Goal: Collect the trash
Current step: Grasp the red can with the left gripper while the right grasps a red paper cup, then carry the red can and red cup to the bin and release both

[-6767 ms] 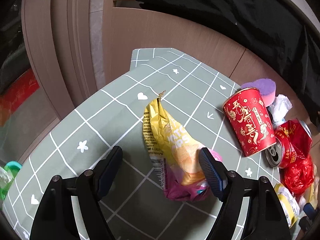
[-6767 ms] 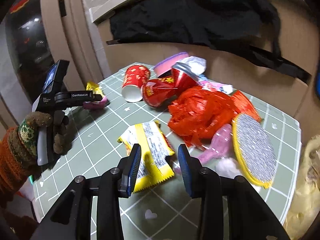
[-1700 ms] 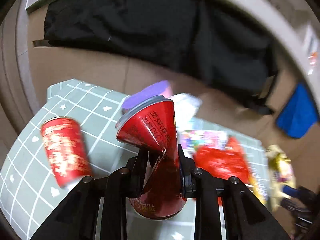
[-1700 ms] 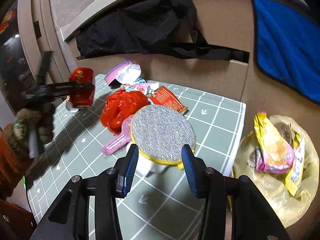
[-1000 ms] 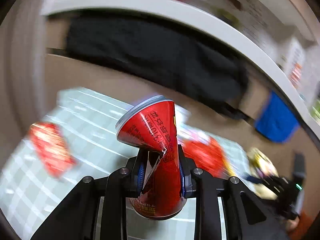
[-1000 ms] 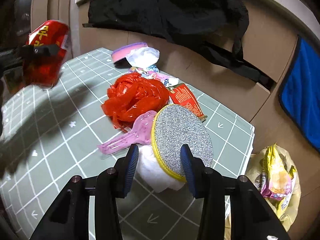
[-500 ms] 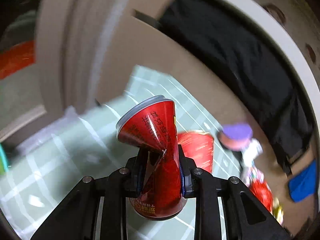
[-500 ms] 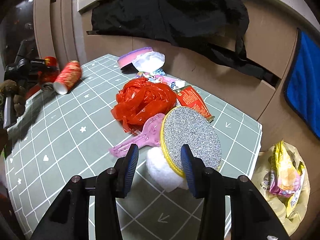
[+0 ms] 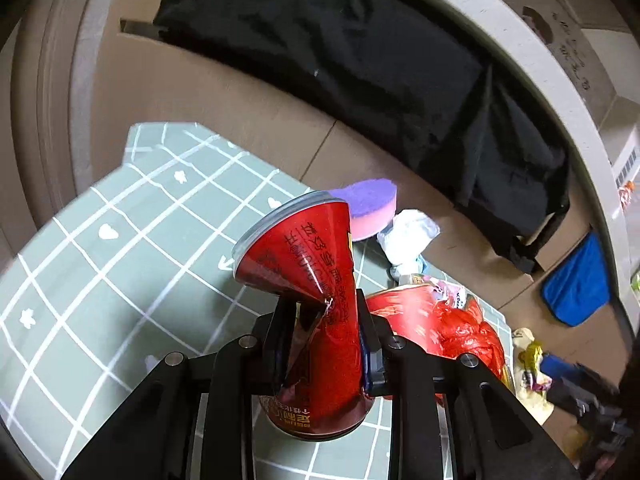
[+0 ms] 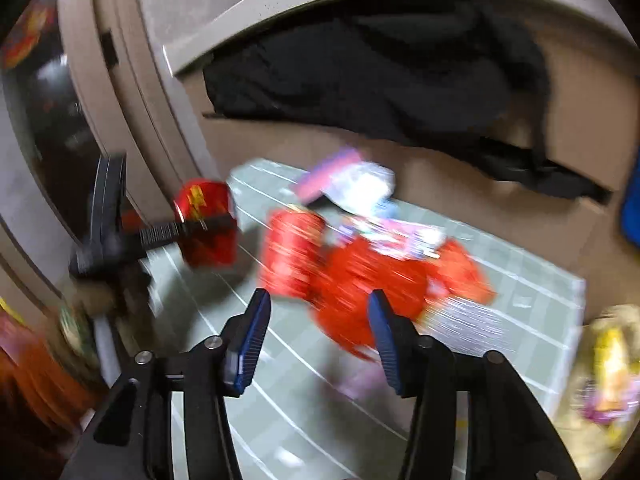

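Your left tongs (image 9: 324,344) are clamped across the waist of the crushed can (image 9: 316,292), which folds inward where the pads bite. That is likely why it sits firm, with its wide end flaring above the pads. The can hangs over the table (image 9: 100,264), clear of the cloth, so you can carry it without dragging through the rest.

Your right tongs (image 10: 316,338) stand wide and hold nothing, aimed at the red bag (image 10: 372,280) heaped mid-table; the view is blurred, so finer detail is lost. The trash bag (image 10: 608,368) sits off the table's right edge, its mouth up, already holding wrappers. The can probably belongs there next.
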